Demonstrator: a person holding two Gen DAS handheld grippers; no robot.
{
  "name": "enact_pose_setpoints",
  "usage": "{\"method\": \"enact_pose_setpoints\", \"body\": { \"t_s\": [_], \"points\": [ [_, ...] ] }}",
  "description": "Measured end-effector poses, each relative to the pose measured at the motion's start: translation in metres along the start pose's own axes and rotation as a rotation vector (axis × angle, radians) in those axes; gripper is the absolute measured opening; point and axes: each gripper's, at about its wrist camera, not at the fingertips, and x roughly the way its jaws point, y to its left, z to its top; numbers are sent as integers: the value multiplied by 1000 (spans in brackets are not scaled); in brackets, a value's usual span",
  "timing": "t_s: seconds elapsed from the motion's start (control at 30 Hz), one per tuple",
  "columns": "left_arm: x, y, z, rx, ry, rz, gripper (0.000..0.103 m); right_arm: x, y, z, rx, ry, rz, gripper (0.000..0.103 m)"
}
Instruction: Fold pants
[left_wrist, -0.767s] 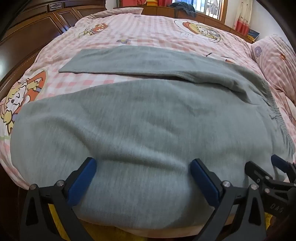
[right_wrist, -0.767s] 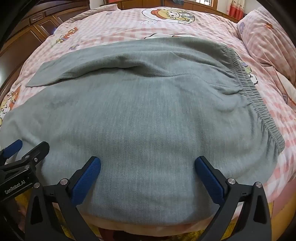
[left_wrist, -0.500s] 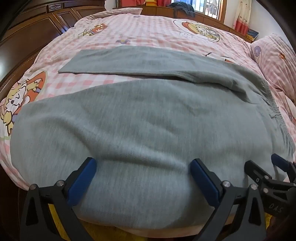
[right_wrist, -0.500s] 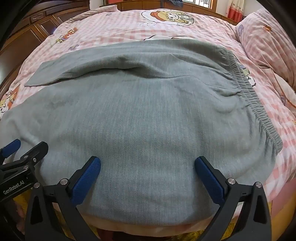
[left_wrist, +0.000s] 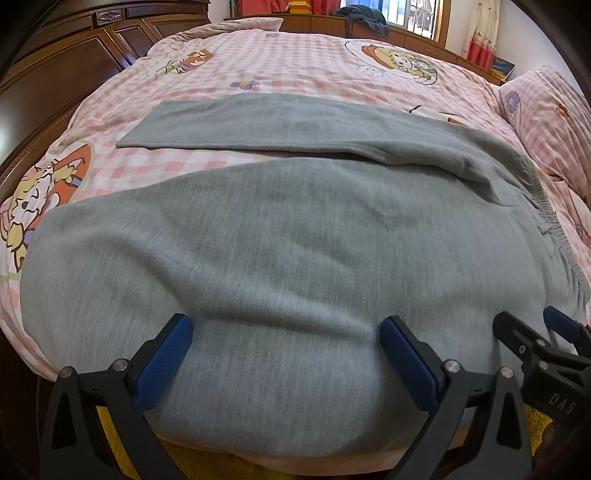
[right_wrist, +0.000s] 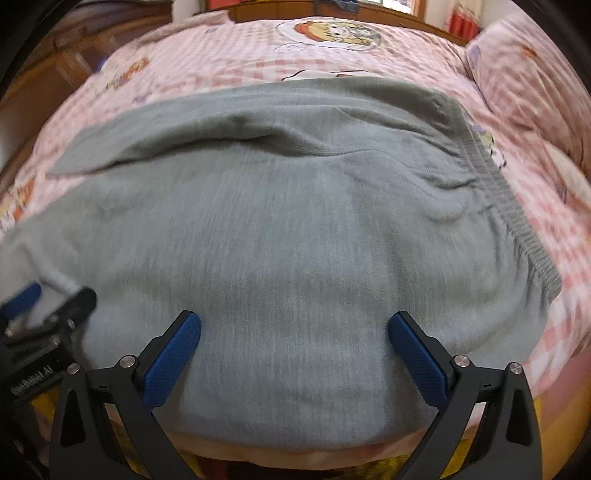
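Grey pants lie spread flat across the bed, legs pointing left and the elastic waistband at the right. The far leg runs apart from the near one. My left gripper hovers open over the near leg's front edge, nothing between its blue pads. In the right wrist view the same pants fill the frame, waistband at the right. My right gripper stands open above the seat area near the bed's front edge. Each gripper shows at the side of the other's view.
The bed wears a pink checked cover with cartoon prints. A pink pillow lies at the far right. A dark wooden wardrobe stands to the left, and a wooden ledge with clothes and a window run along the back.
Both grippers stay wide open. The right wrist view has shifted and blurred, with the pants sliding lower in the frame. The left view has hardly changed.
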Motion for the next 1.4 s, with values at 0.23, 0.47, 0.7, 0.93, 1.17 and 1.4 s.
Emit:
{"method": "enact_pose_setpoints", "body": {
  "t_s": [0.23,0.47,0.7,0.93,1.17,1.4],
  "points": [
    [0,0,0,-1,-1,1,103,4,-8,3,17,43,44,103],
    [0,1,0,0,-1,0,103,3,-7,0,16,24,40,103],
    [-1,-1,1,2,-4,1,103,2,-5,0,17,14,36,103],
    [-2,-2,1,3,-5,2,103,2,-4,0,16,7,33,103],
    [-3,-2,2,3,-6,3,103,1,-4,-1,16,1,32,103],
    [-4,-1,3,4,-8,3,103,0,-4,-1,16,-5,30,103]
  ]
}}
